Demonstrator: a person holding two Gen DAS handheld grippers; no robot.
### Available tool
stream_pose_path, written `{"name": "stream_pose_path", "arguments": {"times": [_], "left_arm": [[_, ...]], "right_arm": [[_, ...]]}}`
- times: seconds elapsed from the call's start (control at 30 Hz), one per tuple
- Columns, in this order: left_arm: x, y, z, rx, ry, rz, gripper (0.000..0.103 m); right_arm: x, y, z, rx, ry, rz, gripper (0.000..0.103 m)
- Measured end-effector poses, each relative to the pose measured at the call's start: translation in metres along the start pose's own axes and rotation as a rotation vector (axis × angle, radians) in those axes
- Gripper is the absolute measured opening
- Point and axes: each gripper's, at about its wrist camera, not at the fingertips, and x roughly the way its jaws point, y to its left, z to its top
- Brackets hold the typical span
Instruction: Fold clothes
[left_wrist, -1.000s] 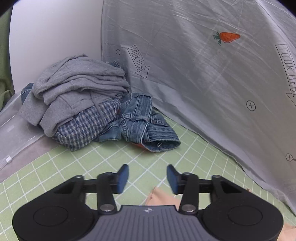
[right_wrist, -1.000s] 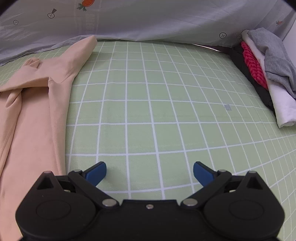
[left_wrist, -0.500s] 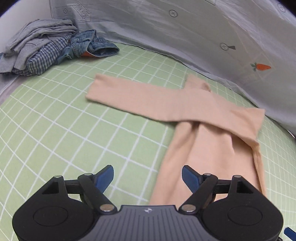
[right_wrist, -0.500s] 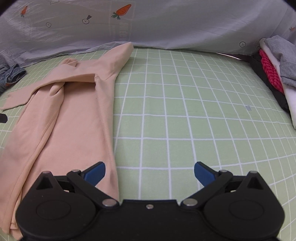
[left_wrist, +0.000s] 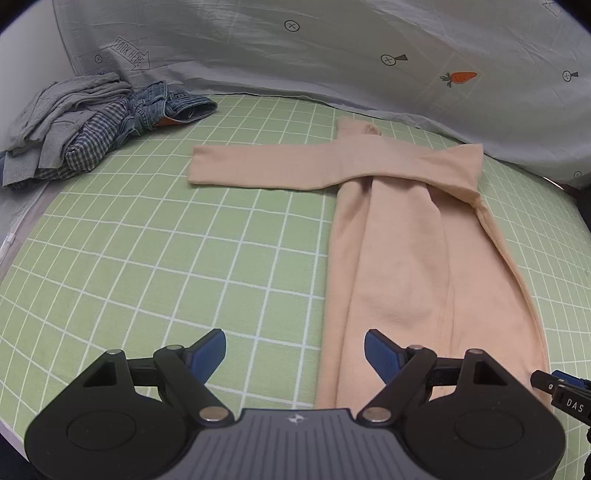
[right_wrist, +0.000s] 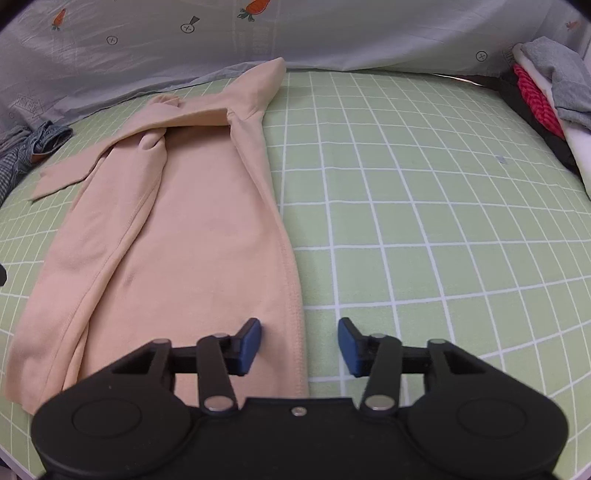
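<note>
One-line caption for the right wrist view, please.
Open right gripper straddles the near hem edge of a peach long-sleeved top on the green grid mat.

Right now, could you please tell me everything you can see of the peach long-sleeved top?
The peach long-sleeved top is soft, thin knit, lying flat on the green grid mat. Its body is folded narrow lengthwise; one sleeve crosses it and sticks out sideways. The collar end lies beside the grey sheet. The open right gripper straddles its stitched edge; nothing grips it.

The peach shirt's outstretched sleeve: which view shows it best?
The left wrist view: the sleeve of the peach shirt lies flat, full length, cuff included. The right wrist view catches only its foreshortened far end.
</note>
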Motion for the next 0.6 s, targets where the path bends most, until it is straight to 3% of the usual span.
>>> {"name": "stream_pose_path", "arguments": {"times": [0.07, 0.1, 0.37, 0.6], "left_arm": [[-0.002, 0.01, -0.001, 0.0, 0.003, 0.001, 0.083], [-0.003, 0.015, -0.002, 0.001, 0.004, 0.0, 0.083], [-0.008, 0.055, -0.006, 0.011, 0.014, -0.003, 0.083], [-0.014, 0.091, -0.006, 0.04, 0.019, 0.012, 0.083]], "right_arm": [[-0.004, 0.005, -0.004, 0.017, -0.01, -0.008, 0.008], [-0.007, 0.008, -0.006, 0.015, -0.023, -0.016, 0.005], [-0.046, 0.056, -0.003, -0.071, -0.154, -0.023, 0.003], [-0.039, 0.116, 0.0, -0.11, -0.146, 0.087, 0.003]]}}
